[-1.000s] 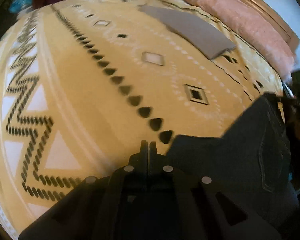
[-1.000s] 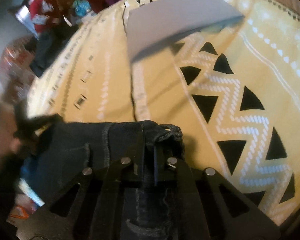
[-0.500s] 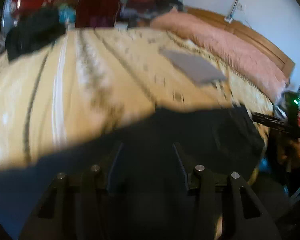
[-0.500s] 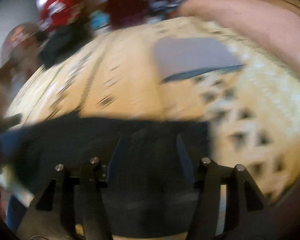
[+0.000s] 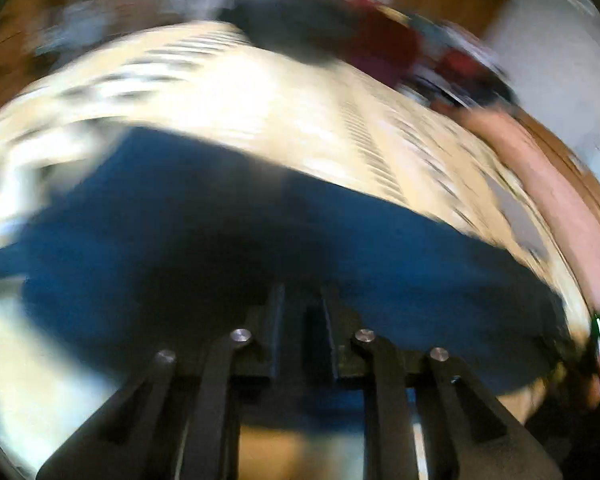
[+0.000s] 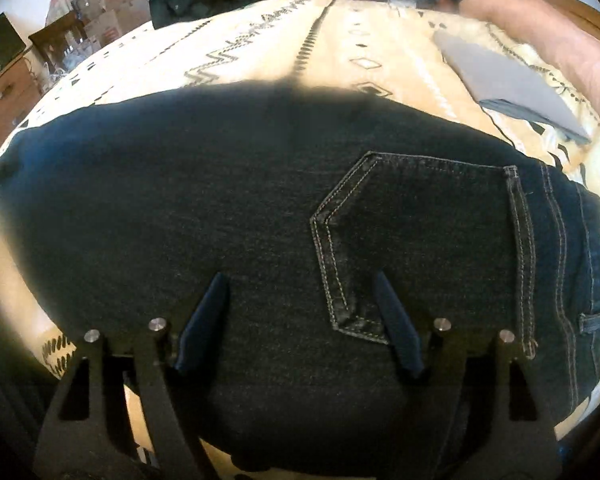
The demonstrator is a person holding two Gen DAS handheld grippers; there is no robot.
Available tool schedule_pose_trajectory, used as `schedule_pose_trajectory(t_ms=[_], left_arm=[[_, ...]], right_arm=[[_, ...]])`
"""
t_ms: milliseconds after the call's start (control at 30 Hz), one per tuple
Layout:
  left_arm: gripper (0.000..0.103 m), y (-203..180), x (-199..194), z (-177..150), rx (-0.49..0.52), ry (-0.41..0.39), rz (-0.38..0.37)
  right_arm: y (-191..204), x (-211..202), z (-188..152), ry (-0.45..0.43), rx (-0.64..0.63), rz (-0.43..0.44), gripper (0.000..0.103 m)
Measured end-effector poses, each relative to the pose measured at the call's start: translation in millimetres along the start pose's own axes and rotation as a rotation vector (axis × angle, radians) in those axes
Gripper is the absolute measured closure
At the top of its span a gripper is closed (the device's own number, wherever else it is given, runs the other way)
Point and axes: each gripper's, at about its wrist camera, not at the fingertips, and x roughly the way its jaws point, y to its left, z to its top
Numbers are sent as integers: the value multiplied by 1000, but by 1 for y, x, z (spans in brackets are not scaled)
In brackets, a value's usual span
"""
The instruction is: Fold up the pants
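Here the jeans [image 6: 300, 208] lie folded along the near edge of the bed [image 6: 260, 52], back pocket up. The right gripper [image 6: 300, 292] is spreading wide above them, gripping nothing; the left gripper [image 5: 300, 300] is narrowing, nothing pinched.

left claw [image 5: 300, 312]: matte black frame; two flat, narrow fingers [image 5: 277, 320] close together, edges tinged dark blue
left claw linkage: four black arms fanning toward the lens, each capped by a round silver screw head
right claw [image 6: 300, 320]: same black build; two wedge-shaped fingers [image 6: 204, 320] with dark blue faces
right claw linkage: four silver screw heads on black arms; triangular cut-outs in the outer arms
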Motion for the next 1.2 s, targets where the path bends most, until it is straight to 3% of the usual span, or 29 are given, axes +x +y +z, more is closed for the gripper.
schedule_pose_trajectory(t_ms=[67,100,133,167,200,267,333,400,467,533,700,933,967,1000,1033,1133,1200], left_arm=[[81,47,-29,-1,-122,-76,125],[85,65,-40,-2,-178,-105,120],[80,79,-51,-5,-233,-127,107],[67,86,-62,-7,-270,-137,239],[62,85,-69,-9,-276,-149,257],[62,75,-80,-11,-297,-181,119],[62,60,-90,-12,-286,-228,53],[60,46,-87,-10,-289,-227,-44],[60,31,-68,-6,-280,-170,-45],[60,30,-57,-4,-285,-133,5],[60,49,-47,-9,-409,-120,73],[60,79,-40,-4,-384,-130,63],[64,80,-39,-2,-382,-136,75],[91,82,-39,0,-390,-149,98],[97,85,-39,1,-410,-156,92],[97,85,-52,-1,-433,-203,47],[98,79,-68,-8,-406,-234,48]], right_arm=[[3,1,3,22,-19,-12,25],[4,1,4,33,-22,-16,25],[6,0,5,42,-20,-18,24],[7,-1,5,52,-17,-20,24],[7,-1,7,60,-11,-22,24],[10,-5,13,73,16,-10,25],[20,-8,18,61,21,10,25],[35,-7,22,60,-7,25,25],[48,-3,23,70,-28,43,25],[60,2,22,86,-52,60,25],[73,4,20,96,-64,78,25],[62,7,20,104,-18,68,26],[62,7,20,106,-15,70,26],[63,7,21,106,-16,70,29],[64,6,21,108,-19,75,38],[67,3,24,109,-30,106,52],[69,1,25,108,-44,114,52]])
